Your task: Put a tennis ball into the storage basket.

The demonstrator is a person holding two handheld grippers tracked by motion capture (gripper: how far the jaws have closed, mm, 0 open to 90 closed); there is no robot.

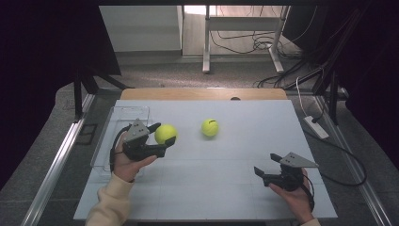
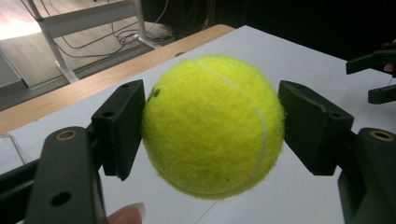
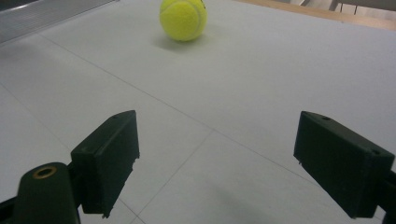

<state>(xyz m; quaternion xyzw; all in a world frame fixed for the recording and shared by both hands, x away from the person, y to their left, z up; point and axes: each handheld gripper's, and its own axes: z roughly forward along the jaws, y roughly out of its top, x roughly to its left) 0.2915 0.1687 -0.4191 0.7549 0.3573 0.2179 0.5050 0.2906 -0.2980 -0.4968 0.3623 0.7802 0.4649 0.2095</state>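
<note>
Yellow second ball (image 1: 210,127) lies near the held ball (image 1: 165,133).

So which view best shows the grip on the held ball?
The left gripper view: the ball sits close up with both fingers pressed on its sides. The high view shows it small in the left gripper.

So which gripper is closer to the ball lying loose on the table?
The left gripper: it holds another ball just beside the loose ball. The right gripper waits open, farther off near the table's near edge.
</note>
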